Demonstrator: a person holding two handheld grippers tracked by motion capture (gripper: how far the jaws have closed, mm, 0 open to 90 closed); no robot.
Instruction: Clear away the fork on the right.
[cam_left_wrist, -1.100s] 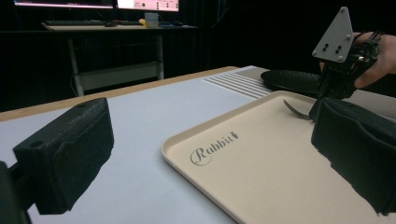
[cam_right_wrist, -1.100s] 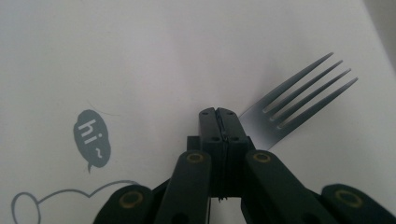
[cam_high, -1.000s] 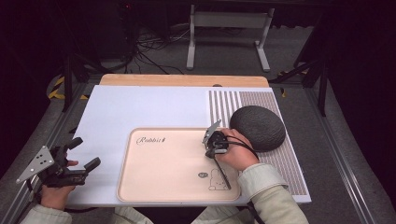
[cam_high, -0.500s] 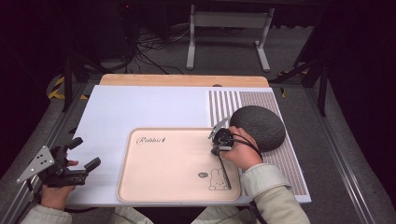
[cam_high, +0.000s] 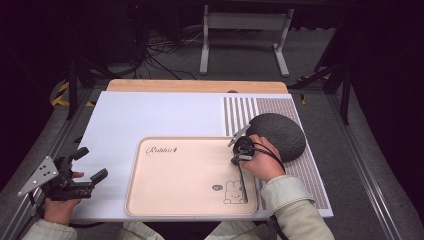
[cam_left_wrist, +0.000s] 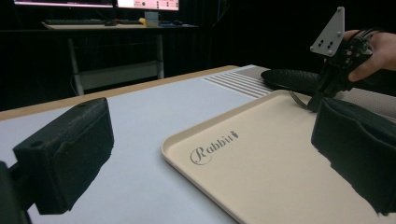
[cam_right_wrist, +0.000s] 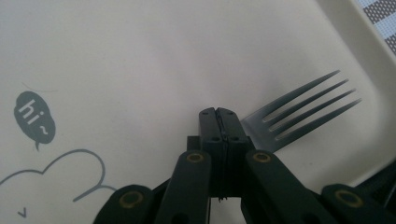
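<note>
**Fork (cam_right_wrist: 303, 109), dark metal, four tines: at the right tool, right side of the tray**

Item 1. Right tool (cam_right_wrist: 218, 112), black, two-jawed. The jaws are clenched flat against each other with no gap. The fork's neck disappears under their right side, so it reads as pinched there, though the contact itself is hidden.

Item 2. The fork. Its tines fan out beyond the jaw tips, low over the tray floor and close to the raised rim. In the high view a thin dark line (cam_high: 243, 185), judged to be the handle, runs back from the tool toward the person. The long axis thus lies roughly along the tray's right edge, with the tines pointing away.

Item 3. Beige rectangular plastic tray (cam_high: 175, 170), printed with a rabbit drawing (cam_high: 234, 192) and a grey "hi" speech bubble (cam_right_wrist: 33, 119). It rests on the white surface (cam_high: 150, 115).

Item 4. Dark ribbed dome-shaped object (cam_high: 277, 135), just beyond the right hand, on a striped mat (cam_high: 240, 110).

Item 5. Left tool (cam_high: 92, 162), released, jaws wide apart with nothing between them. It is held at the surface's left edge, well apart from the fork. The right hand is by far the nearer.

View notes. The right gripper view gives the tine count and the shut seam. The high view gives the layout of the tray and the handle's direction. The left gripper view shows the right tool side-on at the tray's far rim.
</note>
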